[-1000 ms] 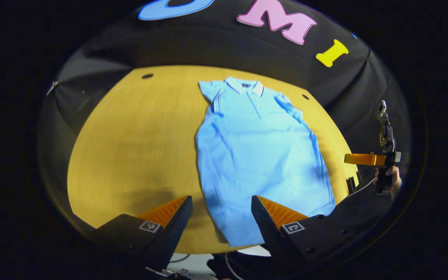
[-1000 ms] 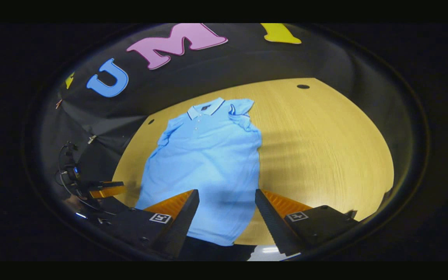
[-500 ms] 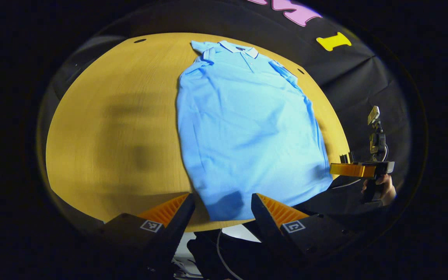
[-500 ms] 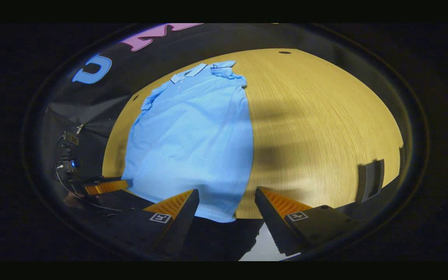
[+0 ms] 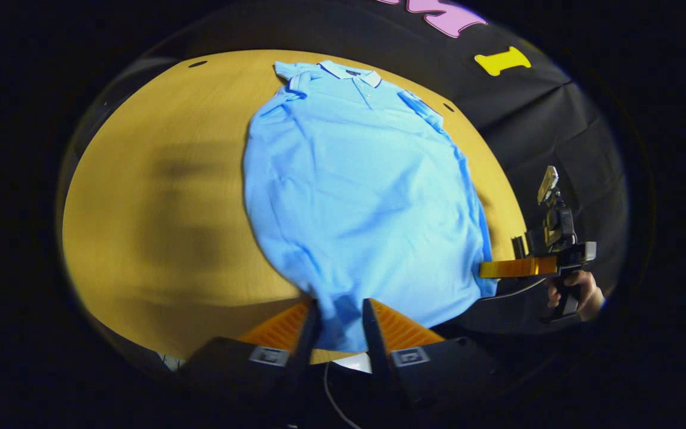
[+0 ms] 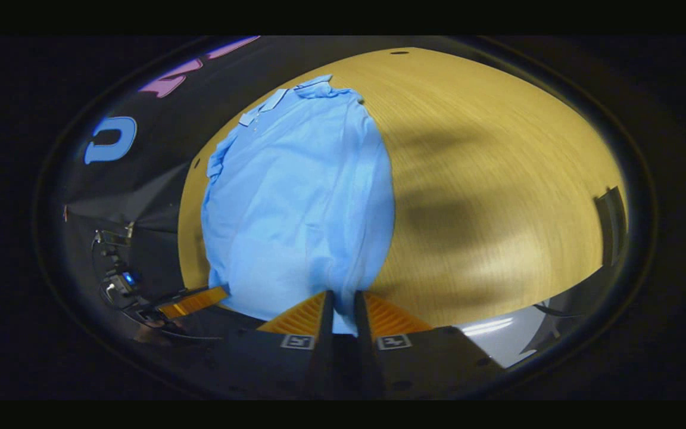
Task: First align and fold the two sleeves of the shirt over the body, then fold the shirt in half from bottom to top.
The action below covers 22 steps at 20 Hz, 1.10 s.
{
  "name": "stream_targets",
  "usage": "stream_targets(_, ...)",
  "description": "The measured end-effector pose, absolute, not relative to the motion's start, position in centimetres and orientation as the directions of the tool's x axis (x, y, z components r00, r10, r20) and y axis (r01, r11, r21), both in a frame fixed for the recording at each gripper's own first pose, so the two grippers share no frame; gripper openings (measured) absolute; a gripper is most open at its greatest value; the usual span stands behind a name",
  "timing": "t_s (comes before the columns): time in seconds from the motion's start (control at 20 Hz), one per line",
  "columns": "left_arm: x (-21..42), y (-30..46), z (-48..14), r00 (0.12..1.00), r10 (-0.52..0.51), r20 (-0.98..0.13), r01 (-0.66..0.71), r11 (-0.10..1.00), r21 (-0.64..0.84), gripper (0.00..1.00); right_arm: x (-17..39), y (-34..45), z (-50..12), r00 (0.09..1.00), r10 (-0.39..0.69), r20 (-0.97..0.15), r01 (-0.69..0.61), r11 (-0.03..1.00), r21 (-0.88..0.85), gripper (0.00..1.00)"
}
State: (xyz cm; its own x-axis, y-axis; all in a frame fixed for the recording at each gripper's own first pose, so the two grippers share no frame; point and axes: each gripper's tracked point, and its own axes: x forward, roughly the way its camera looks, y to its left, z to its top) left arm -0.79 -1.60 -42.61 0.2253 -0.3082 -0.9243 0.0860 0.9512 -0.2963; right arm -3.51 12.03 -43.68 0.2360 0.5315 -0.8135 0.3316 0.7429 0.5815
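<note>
The left gripper (image 5: 338, 322) has its fingers drawn in on the bottom hem of the light blue short-sleeved polo shirt (image 5: 355, 190), with a tongue of cloth caught between them at one hem corner. The right gripper (image 6: 343, 313) has its fingers nearly together, and a narrow strip of the same hem shows between them at the other corner; whether both fingers press firmly there I cannot tell for sure, though it looks like a pinch. Holding the two hem corners at once fits the bottom-to-top fold, since lifting both together would carry the lower edge evenly toward the collar.

The shirt lies flat on the round yellow wooden table (image 5: 158, 196), spreading away from both pairs of fingers, its hem at the fingertips and its white-edged collar (image 5: 352, 72) at the far end. Both short sleeves appear tucked inward along the body, so the sleeve step looks done. The cloth is fairly smooth, with soft creases across the middle and slight puckering just ahead of each grip.

In the left gripper view the other gripper, with the hand (image 5: 581, 292) holding it, sits off to the right of the fingers, at the hem's far corner.
</note>
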Motion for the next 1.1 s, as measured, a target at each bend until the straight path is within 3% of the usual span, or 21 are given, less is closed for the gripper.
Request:
stream_targets(0.1, -0.4, -2.3, -42.4, 0.228, -0.335, -0.914, 0.068, 0.942, -0.329, 0.06, -2.9, 12.8, -43.1, 0.233, 0.585, -0.777, 0.371, 0.685, 0.627, 0.05)
stream_targets(0.2, -0.2, -2.1, -42.2, 0.228, -0.342, -0.912, 0.075, 0.940, -0.334, 0.06, -2.4, 13.2, -43.6, 0.228, 0.586, -0.777, 0.322, 0.708, 0.629, 0.00)
stream_targets(0.3, 0.3, -1.8, -41.4, 0.248, -0.358, -0.900, 0.082, 0.934, -0.349, 0.06, -2.2, 13.1, -43.2, 0.220, 0.582, -0.783, 0.250, 0.742, 0.622, 0.05)
stream_targets(0.45, 1.7, -0.9, -39.8, 0.297, -0.371, -0.880, 0.082, 0.928, -0.364, 0.06, -0.9, 13.5, -41.9, 0.242, 0.623, -0.744, 0.234, 0.706, 0.668, 0.00)
stream_targets(0.5, 2.4, -0.7, -39.2, 0.315, -0.376, -0.871, 0.088, 0.926, -0.368, 0.06, -0.5, 13.5, -41.3, 0.255, 0.637, -0.727, 0.234, 0.689, 0.686, 0.05)
stream_targets(0.9, 11.0, 0.1, -33.6, 0.485, -0.388, -0.784, 0.171, 0.921, -0.350, 0.06, 8.2, 12.9, -33.8, 0.467, 0.727, -0.503, 0.117, 0.514, 0.850, 0.04)
stream_targets(0.95, 12.0, -0.2, -33.0, 0.498, -0.390, -0.774, 0.179, 0.920, -0.349, 0.06, 9.6, 12.5, -32.6, 0.494, 0.729, -0.473, 0.092, 0.497, 0.863, 0.10)
stream_targets(1.0, 12.7, -0.6, -32.5, 0.506, -0.395, -0.767, 0.189, 0.918, -0.348, 0.06, 11.1, 12.1, -31.6, 0.516, 0.729, -0.450, 0.071, 0.487, 0.870, 0.00)
stream_targets(1.05, 13.6, -0.8, -32.3, 0.516, -0.389, -0.763, 0.195, 0.921, -0.338, 0.06, 12.6, 11.7, -31.3, 0.529, 0.724, -0.442, 0.060, 0.488, 0.871, 0.00)
stream_targets(1.1, 14.0, -1.1, -32.5, 0.509, -0.385, -0.770, 0.196, 0.923, -0.332, 0.06, 13.6, 11.3, -31.4, 0.534, 0.715, -0.451, 0.063, 0.498, 0.865, 0.10)
